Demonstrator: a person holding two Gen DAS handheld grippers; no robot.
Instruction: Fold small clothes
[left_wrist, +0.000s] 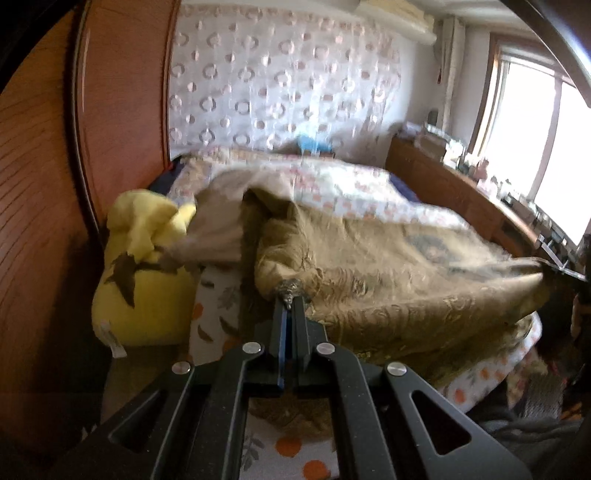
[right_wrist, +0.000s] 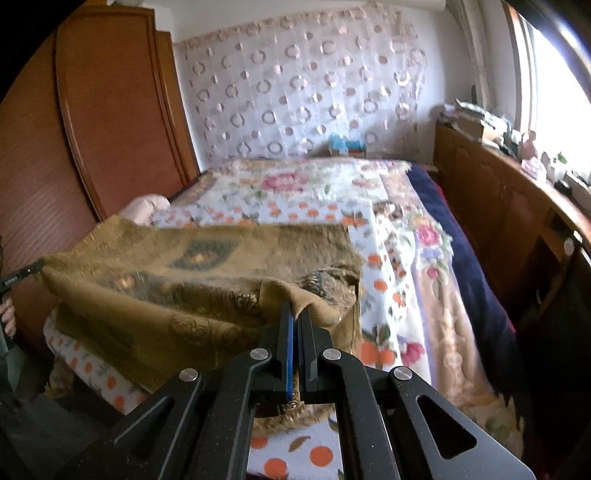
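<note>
— So, how many garments?
— One olive-brown patterned cloth (left_wrist: 388, 280), stretched above the bed (right_wrist: 391, 236).
— And the grippers?
— Two. The left gripper (left_wrist: 290, 301) is clamped on one corner, the right gripper (right_wrist: 295, 314) on another.
— Anything else?
— One yellow plush (left_wrist: 144, 266) beside the wardrobe (left_wrist: 48, 206).

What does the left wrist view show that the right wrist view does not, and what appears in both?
Only the left wrist view shows the yellow plush beside the wardrobe. Only the right wrist view shows the bed's floral blanket in full, its navy edge and a pink pillow. Both show the brown cloth stretched over the bed, each gripper, left and right, shut on a corner, plus the dotted curtain.
</note>
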